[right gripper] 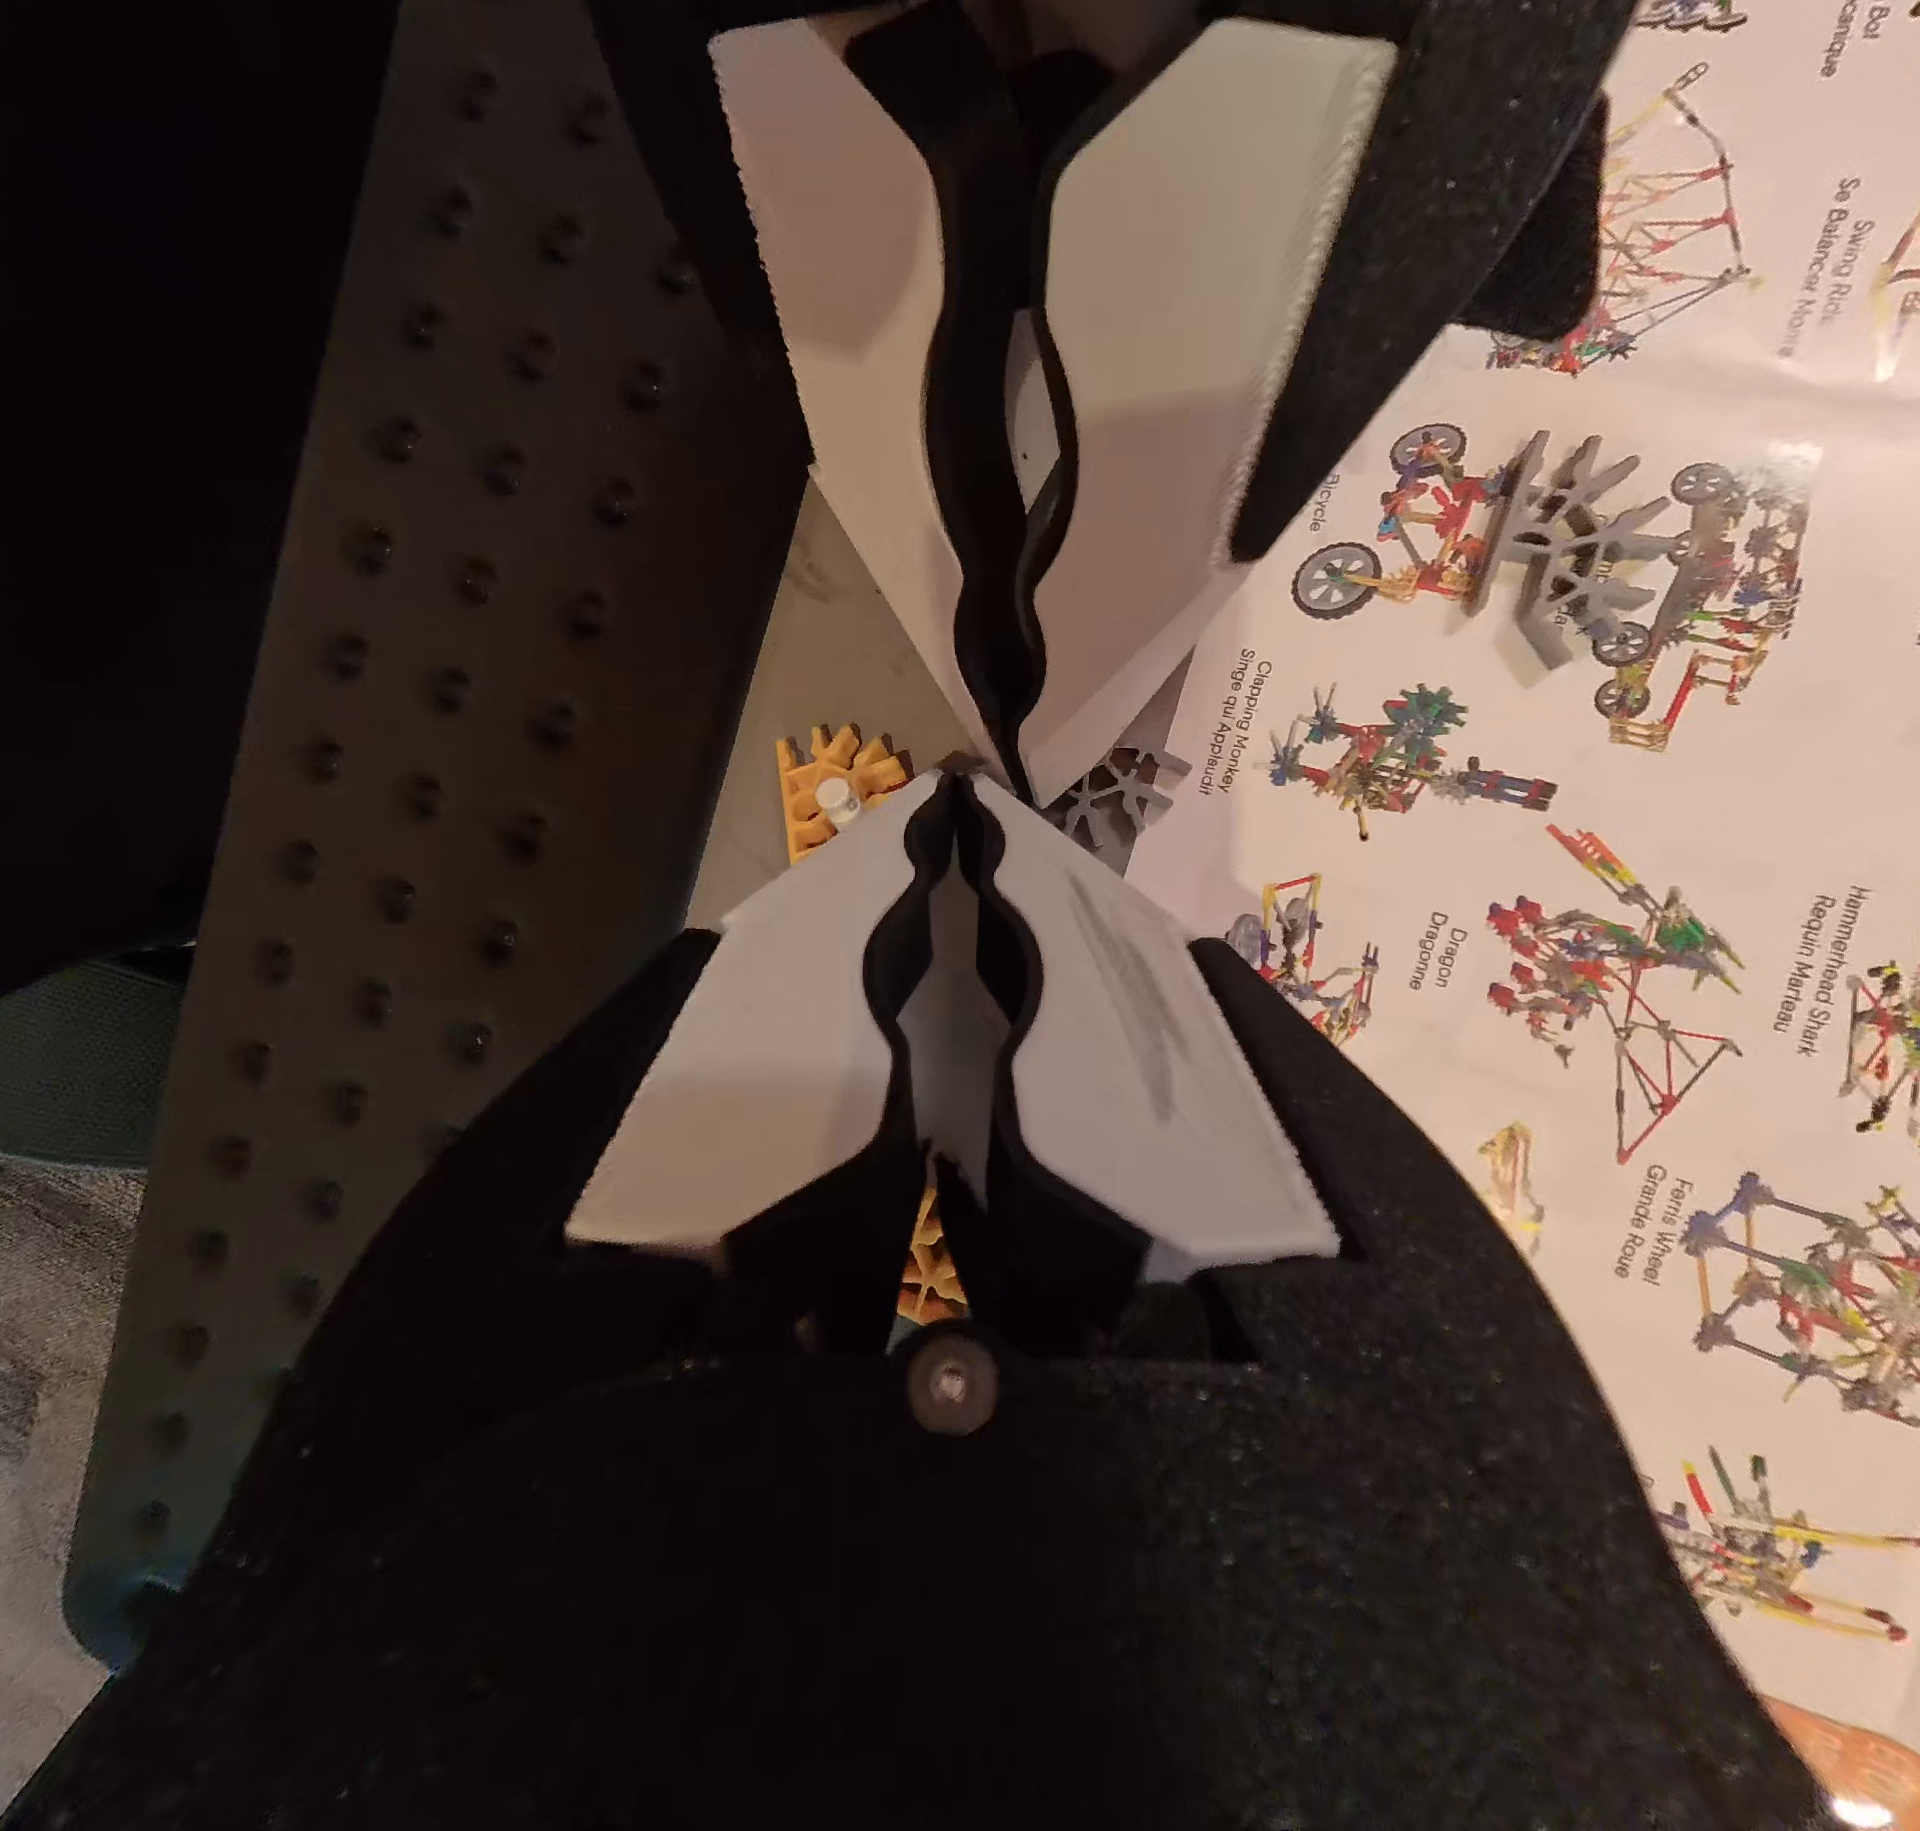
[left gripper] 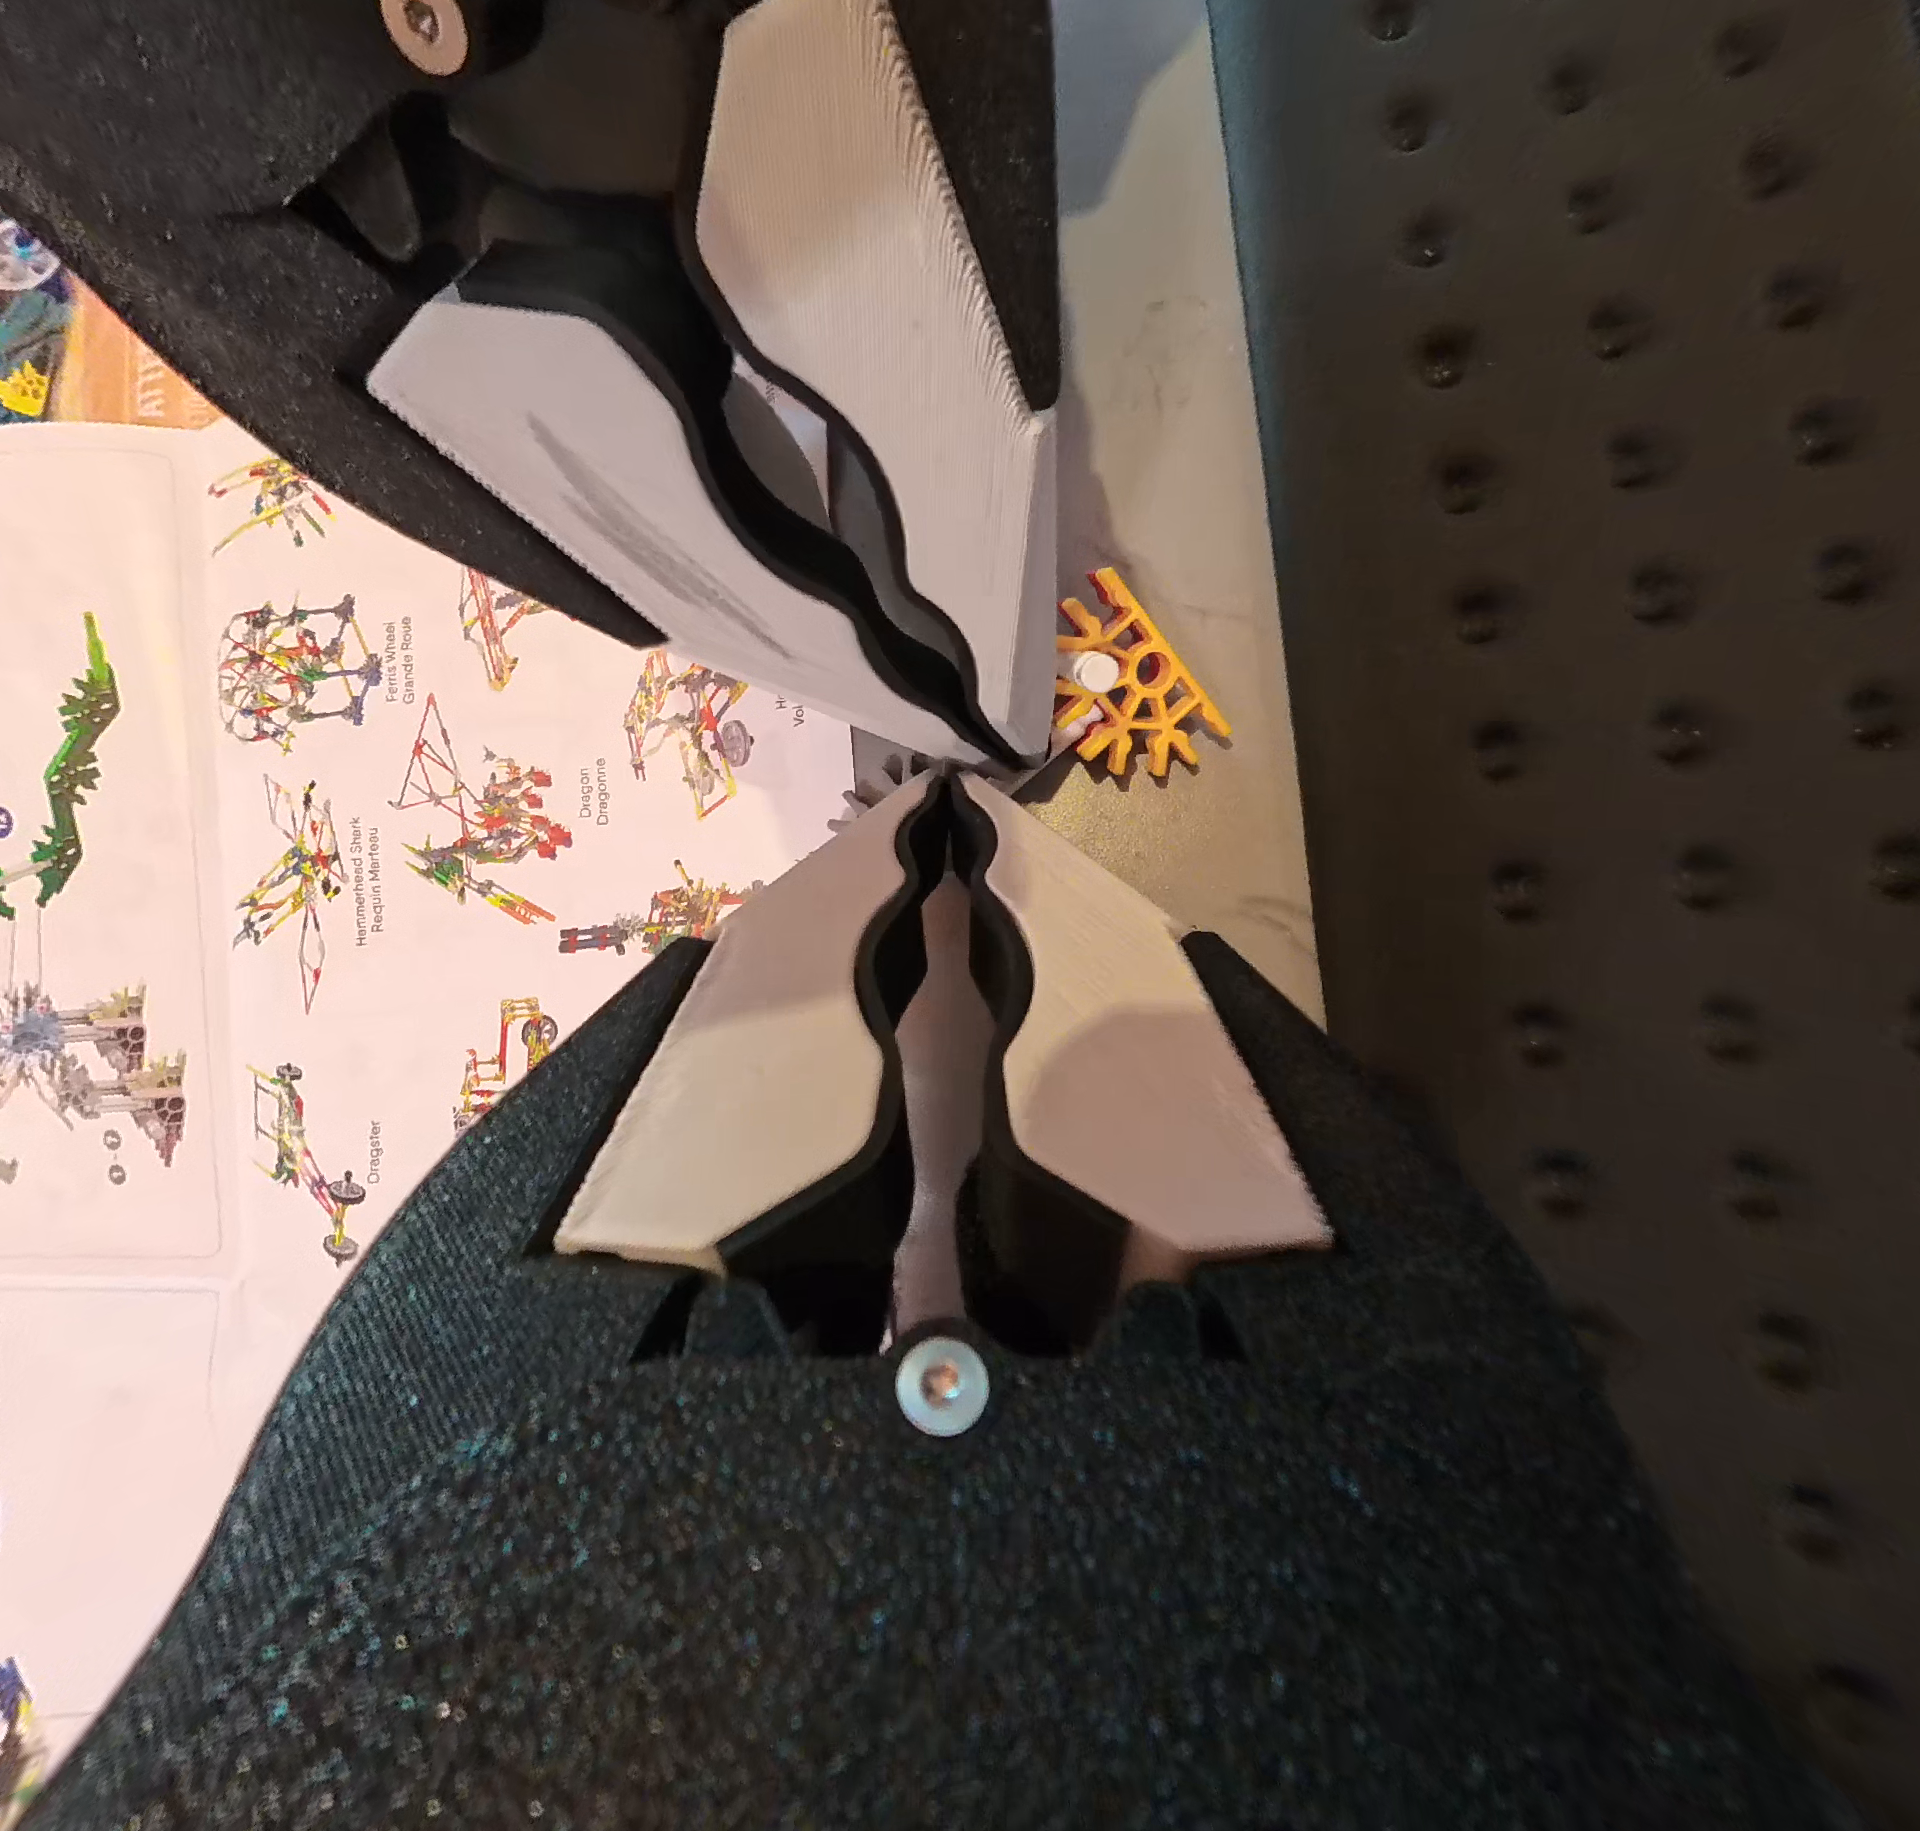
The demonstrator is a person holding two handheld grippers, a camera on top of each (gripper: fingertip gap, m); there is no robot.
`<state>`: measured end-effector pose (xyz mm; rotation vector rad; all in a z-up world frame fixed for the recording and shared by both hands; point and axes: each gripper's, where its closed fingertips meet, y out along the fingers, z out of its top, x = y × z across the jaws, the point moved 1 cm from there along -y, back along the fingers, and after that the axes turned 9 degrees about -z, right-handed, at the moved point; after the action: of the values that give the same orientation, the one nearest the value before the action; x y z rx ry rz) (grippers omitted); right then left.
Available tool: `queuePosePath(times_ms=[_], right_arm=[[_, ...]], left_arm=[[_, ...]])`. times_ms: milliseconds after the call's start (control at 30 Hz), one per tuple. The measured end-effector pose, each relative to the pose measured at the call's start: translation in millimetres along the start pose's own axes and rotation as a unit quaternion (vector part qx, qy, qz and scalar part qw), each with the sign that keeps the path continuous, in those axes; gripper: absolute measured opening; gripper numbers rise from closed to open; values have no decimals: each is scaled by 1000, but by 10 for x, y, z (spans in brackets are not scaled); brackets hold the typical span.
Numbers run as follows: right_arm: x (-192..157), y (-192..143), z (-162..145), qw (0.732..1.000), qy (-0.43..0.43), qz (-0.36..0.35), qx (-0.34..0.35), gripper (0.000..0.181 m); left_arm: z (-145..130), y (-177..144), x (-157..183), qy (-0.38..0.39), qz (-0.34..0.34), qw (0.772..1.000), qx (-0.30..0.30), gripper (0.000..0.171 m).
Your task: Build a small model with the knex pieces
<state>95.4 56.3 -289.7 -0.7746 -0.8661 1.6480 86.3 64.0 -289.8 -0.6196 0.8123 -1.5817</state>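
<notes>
My left gripper (left gripper: 951, 786) and right gripper (right gripper: 956, 779) meet tip to tip just above a pale tabletop (left gripper: 1153, 347). Both have their jaws closed. A grey snowflake-shaped connector (right gripper: 1117, 805) sits at the left gripper's tips and seems pinched by its edge; in the left wrist view only its spikes (left gripper: 871, 792) show beside my finger. The right gripper's tips (left gripper: 1013, 755) show nothing clear between them. A yellow connector (left gripper: 1148, 685) with a short white rod (left gripper: 1096, 669) standing in it lies just beside the tips, and also shows in the right wrist view (right gripper: 821, 805).
A printed sheet with pictures of toy models (left gripper: 364, 794) covers the table on one side and shows in the right wrist view (right gripper: 1558, 950) too. A second grey connector (right gripper: 1558, 560) rests on it. A dark dimpled panel (left gripper: 1610, 742) borders the other side. The grippers are tip to tip, or close to it.
</notes>
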Motion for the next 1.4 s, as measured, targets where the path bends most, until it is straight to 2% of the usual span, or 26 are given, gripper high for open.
queuePosePath(times_ms=[167,333,533,633,700,800,867,933,1067,1233,1400], right_arm=[[1,-4,27,1000,-13,-8,15,0],[42,-100,47,999,2,-6,36,1],[60,-191,-4,999,5,-3,39,3],[-84,-256,18,998,5,37,51,16],[-188,-298,5,997,0,65,52,32],[-301,-282,-28,995,-19,83,43,44],[-353,-243,14,995,-31,85,47,43],[-332,-209,36,996,-42,67,45,33],[-312,-220,21,996,-47,60,44,32],[-304,-314,18,996,-45,62,50,45],[-328,-161,-55,996,-75,43,16,47]], left_arm=[[-17,-41,-12,-15,-22,1000,14,0],[-64,-146,-123,-16,-10,1000,15,2],[-77,-186,-164,-13,-3,1000,12,14],[-107,-153,-140,-2,-1,1000,-2,18],[-116,-141,-133,3,1,1000,-8,18],[-112,-140,-133,2,1,1000,-7,18],[-119,-138,-141,1,3,1000,-8,18],[-122,-138,-146,0,4,1000,-9,18],[-124,-142,-156,-2,5,1000,-8,19],[-148,-202,-227,-8,16,1000,-8,20],[-154,-234,-262,-12,20,1000,-7,21]])
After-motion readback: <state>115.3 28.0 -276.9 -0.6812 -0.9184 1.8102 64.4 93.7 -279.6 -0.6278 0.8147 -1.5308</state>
